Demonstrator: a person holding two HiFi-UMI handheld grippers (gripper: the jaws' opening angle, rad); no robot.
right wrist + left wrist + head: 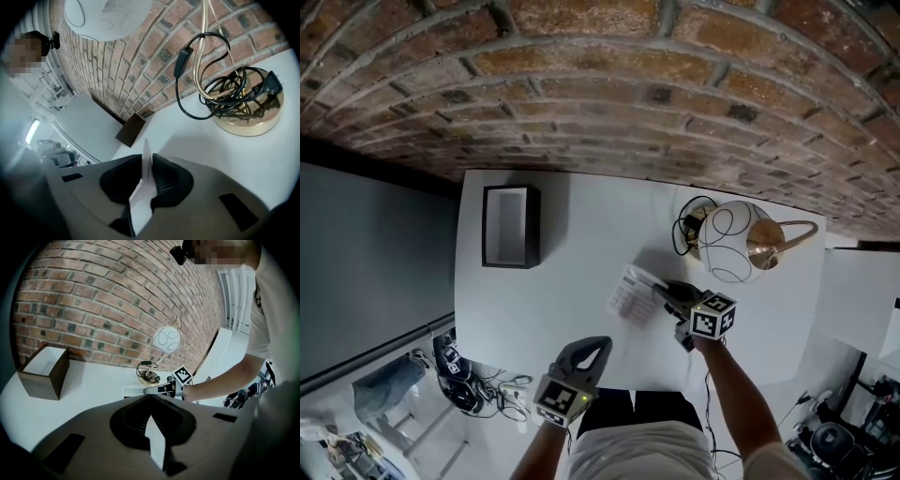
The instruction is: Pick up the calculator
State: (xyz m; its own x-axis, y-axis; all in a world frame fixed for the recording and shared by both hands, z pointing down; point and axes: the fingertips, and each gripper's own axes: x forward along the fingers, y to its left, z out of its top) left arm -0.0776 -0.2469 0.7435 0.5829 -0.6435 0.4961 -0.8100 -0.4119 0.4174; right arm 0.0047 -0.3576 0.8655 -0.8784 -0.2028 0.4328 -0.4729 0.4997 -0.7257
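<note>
Head view: the flat white keyed calculator [628,294], midway between the white table's [534,309] side edges, is pinched by the right gripper [664,294], seemingly for lifting. Left gripper view: the left gripper [150,398] is pressed together, empty, parked aside. Right gripper view: the calculator's thin edge is clamped between the jaws.

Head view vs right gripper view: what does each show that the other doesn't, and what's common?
Head view only: the calculator's key face, and the left claw over the table's near edge. Right gripper view only: the calculator edge-on, pinched between the right claw's pads, and the camera on the person's head. Both: lamp, dark box, white table, brick wall.
</note>
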